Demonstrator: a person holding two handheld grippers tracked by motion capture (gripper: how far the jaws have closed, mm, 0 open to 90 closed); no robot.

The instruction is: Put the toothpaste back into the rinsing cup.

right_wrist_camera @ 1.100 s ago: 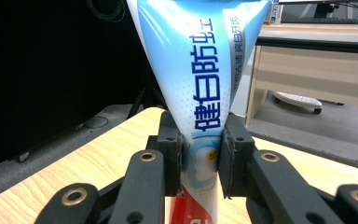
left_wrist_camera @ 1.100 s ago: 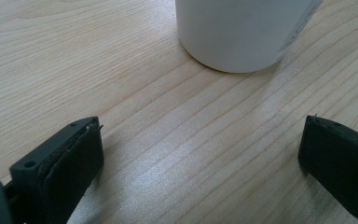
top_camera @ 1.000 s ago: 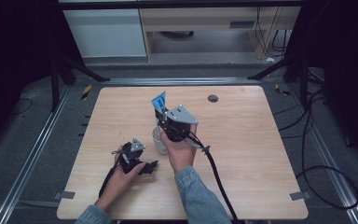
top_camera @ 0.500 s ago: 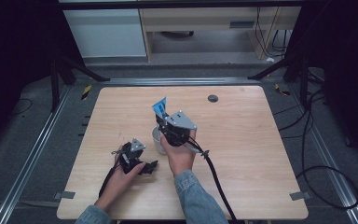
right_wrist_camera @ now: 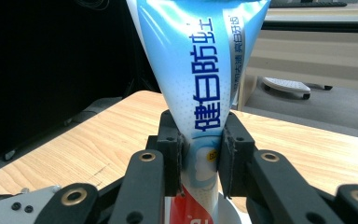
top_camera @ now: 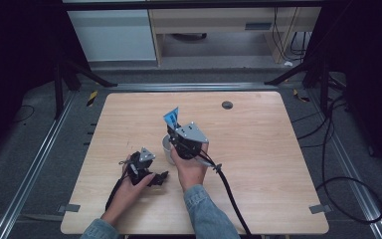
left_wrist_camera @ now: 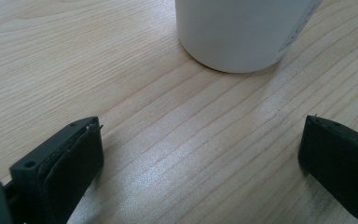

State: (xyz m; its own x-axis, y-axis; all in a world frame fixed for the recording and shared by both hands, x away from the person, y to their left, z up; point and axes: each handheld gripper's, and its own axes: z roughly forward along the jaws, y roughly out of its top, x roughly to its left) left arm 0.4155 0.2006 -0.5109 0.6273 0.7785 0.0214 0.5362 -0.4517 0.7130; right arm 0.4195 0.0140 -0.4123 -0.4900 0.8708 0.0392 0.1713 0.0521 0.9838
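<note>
The right hand-held gripper (top_camera: pixel 178 130), clamped on the toothpaste tube (right_wrist_camera: pixel 200 74), has sunk slightly toward the white cup (left_wrist_camera: pixel 242 32) below it; insertion seems underway. The left hand-held gripper (left_wrist_camera: pixel 200 154) rests open beside the cup.

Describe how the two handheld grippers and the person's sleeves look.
Both the left gripper and the right gripper are black, each with two blocky jaws, a grey three-cornered plate on top and a thick black cable trailing toward the person. The sleeves are blue denim.

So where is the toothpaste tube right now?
High view: the toothpaste tube stands near the table's middle, pinched in the right tongs above the white cup.
</note>
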